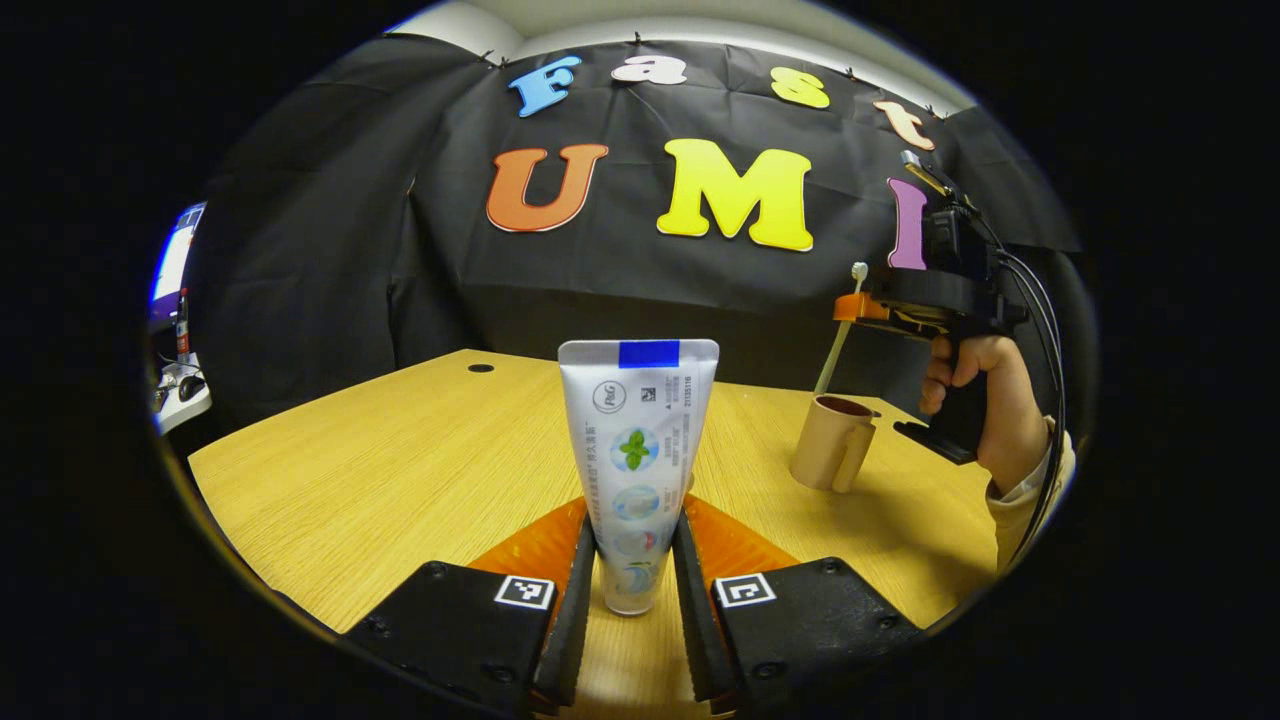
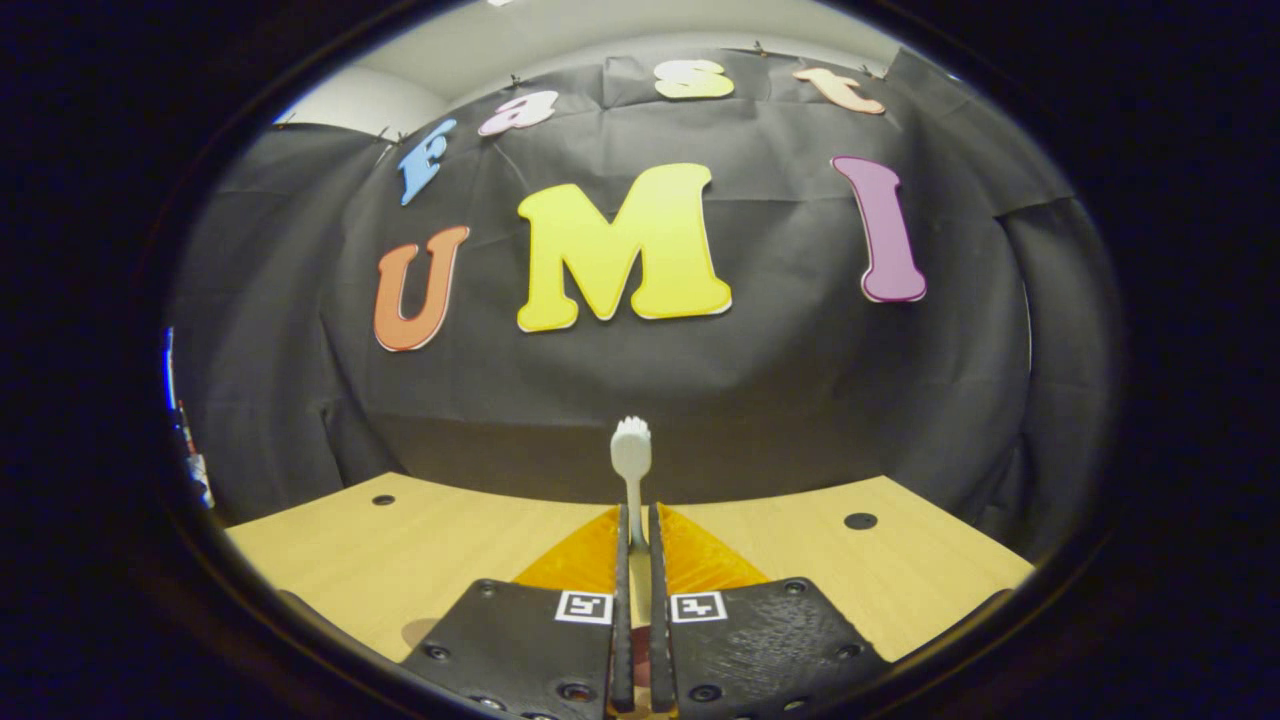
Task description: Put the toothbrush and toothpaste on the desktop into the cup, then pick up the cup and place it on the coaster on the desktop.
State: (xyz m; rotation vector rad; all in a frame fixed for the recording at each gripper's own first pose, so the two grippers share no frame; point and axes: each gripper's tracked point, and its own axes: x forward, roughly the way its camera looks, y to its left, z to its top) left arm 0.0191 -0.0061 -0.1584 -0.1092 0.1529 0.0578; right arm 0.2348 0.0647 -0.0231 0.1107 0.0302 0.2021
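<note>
Toothbrush (image 1: 838, 338): clamped in right gripper (image 1: 850, 305) jaws above cup (image 1: 832, 441), lower end at cup mouth. To be lowered straight, then released.
Toothpaste (image 1: 637, 470): gripped upright in left gripper (image 1: 634, 570) jaws over counter (image 1: 400, 470). To be kept vertical.

In the left gripper view, the left tongs (image 1: 634, 560) sit low at the bottom edge, their two fingers closed against the sides of an upright toothpaste tube (image 1: 637, 465). Farther off to the right, a hand (image 1: 985, 405) grips the handle of the right tongs (image 1: 848, 308), held level. In the right gripper view, the right tongs (image 2: 634, 545) are pinched nearly together around a toothbrush (image 2: 631, 470).
</note>
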